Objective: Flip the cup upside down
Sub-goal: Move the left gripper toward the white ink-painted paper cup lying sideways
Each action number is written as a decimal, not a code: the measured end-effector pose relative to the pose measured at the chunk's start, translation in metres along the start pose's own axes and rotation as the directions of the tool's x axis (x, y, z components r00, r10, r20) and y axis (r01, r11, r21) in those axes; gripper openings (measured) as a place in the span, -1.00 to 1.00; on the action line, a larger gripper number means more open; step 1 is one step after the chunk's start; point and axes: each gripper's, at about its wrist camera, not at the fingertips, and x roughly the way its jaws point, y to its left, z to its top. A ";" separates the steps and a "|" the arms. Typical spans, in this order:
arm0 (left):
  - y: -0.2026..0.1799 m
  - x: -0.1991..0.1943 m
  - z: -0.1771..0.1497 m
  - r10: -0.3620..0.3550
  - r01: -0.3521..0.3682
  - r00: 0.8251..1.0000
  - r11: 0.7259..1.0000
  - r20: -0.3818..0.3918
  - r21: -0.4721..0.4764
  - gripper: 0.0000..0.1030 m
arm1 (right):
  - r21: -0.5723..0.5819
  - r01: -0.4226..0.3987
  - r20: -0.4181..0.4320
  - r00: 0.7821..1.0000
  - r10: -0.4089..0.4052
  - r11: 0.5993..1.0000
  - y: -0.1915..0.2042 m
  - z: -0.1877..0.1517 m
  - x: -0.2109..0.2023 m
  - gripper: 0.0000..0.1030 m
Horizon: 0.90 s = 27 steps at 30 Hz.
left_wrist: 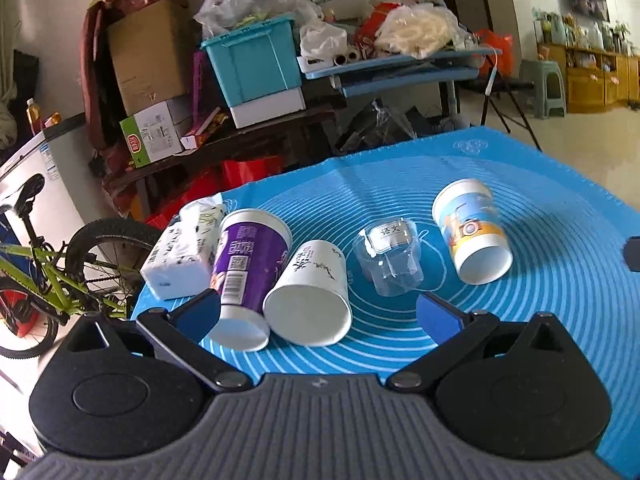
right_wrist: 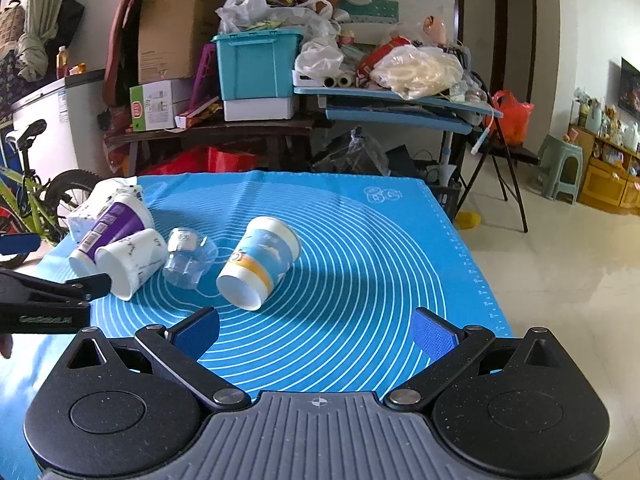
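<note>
Blue pads face each other across a wide gap on the left gripper [left_wrist: 318, 314], which hangs low over the near edge of the blue mat [left_wrist: 560, 280] with nothing between its fingers; the right gripper [right_wrist: 316, 334] is likewise spread and empty, held a little further back over bare mat. Just beyond the left gripper's fingertips four cups stand in a row, all seemingly mouth-down with their bases up, though the fisheye tilt makes this hard to judge: a purple cup [left_wrist: 246, 276] nearest the left finger, a white cup [left_wrist: 314, 292] touching it, a clear plastic cup [left_wrist: 390, 260] with a label just beside that, and a blue-and-yellow cup [left_wrist: 472, 232] standing apart to the right. A tissue pack [left_wrist: 184, 248] lies against the purple cup's far side. Beyond the mat sit a green bicycle [left_wrist: 48, 276], a teal storage bin [left_wrist: 256, 64], cardboard boxes and bags heaped on a cluttered table [left_wrist: 400, 68]. The right wrist view alone shows the left gripper from the side, its finger in front of the white cup, plus a green stool [right_wrist: 560, 168] and folding chair on the tiled floor.
</note>
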 end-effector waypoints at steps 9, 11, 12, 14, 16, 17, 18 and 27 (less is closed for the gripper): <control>-0.002 0.049 0.003 0.016 -0.015 0.999 0.999 -0.046 0.029 0.98 | 0.033 0.006 -0.042 0.999 -0.005 0.999 -0.009 -0.006 0.023 1.00; -0.003 0.056 0.003 0.016 -0.014 0.999 0.999 -0.050 0.038 0.98 | 0.042 0.007 -0.050 0.999 -0.005 0.999 -0.011 -0.007 0.026 1.00; -0.003 0.060 0.003 0.018 -0.016 0.998 0.999 -0.058 0.038 0.98 | 0.044 0.008 -0.053 0.999 -0.005 0.999 -0.012 -0.007 0.028 1.00; -0.003 0.065 0.003 0.018 -0.016 0.997 0.999 -0.071 0.033 0.97 | 0.049 0.008 -0.057 0.998 -0.006 0.999 -0.013 -0.008 0.030 1.00; -0.003 0.068 0.002 0.015 -0.013 0.996 1.000 -0.084 0.029 0.78 | 0.054 0.008 -0.061 0.998 -0.004 0.998 -0.013 -0.009 0.032 1.00; -0.003 0.069 0.002 0.012 -0.009 0.996 1.000 -0.091 0.030 0.65 | 0.058 0.007 -0.062 0.998 -0.003 0.998 -0.015 -0.009 0.034 1.00; -0.003 0.069 0.002 0.010 -0.007 0.995 1.000 -0.097 0.030 0.66 | 0.060 0.007 -0.063 0.998 -0.003 0.998 -0.015 -0.009 0.035 1.00; -0.001 0.071 0.005 0.023 -0.020 0.994 1.000 -0.111 0.023 0.45 | 0.075 -0.001 -0.073 0.997 0.006 0.997 -0.015 -0.012 0.038 1.00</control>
